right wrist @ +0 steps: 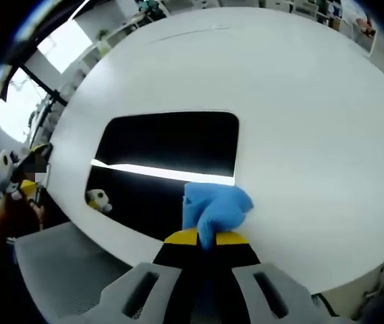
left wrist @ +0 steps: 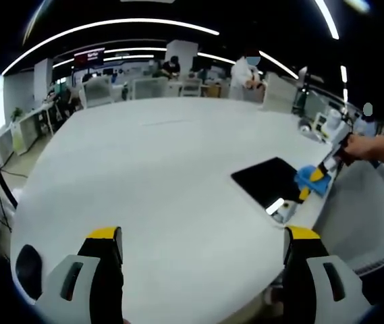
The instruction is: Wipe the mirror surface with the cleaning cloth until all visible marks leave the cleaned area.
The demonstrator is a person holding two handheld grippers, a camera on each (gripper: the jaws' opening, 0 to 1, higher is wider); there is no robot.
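The mirror (left wrist: 267, 181) is a dark rectangle lying flat on the white table (left wrist: 165, 169), near its right edge. My right gripper (left wrist: 318, 177) comes in from the right, held by a hand (left wrist: 364, 145), and presses a blue cleaning cloth (left wrist: 308, 178) at the mirror's edge. In the right gripper view the jaws are shut on the blue cloth (right wrist: 216, 204), the right gripper (right wrist: 205, 237) sitting at the near right corner of the mirror (right wrist: 168, 145). A bright strip of light reflects across the glass. My left gripper (left wrist: 203, 236) hovers open over bare table, well left of the mirror.
A grey chair (left wrist: 360, 216) stands just past the table edge beside the mirror, also seen as a grey seat (right wrist: 63, 263). The left gripper (right wrist: 13, 172) shows at the far left. Desks, chairs and people (left wrist: 245, 74) fill the room behind the table.
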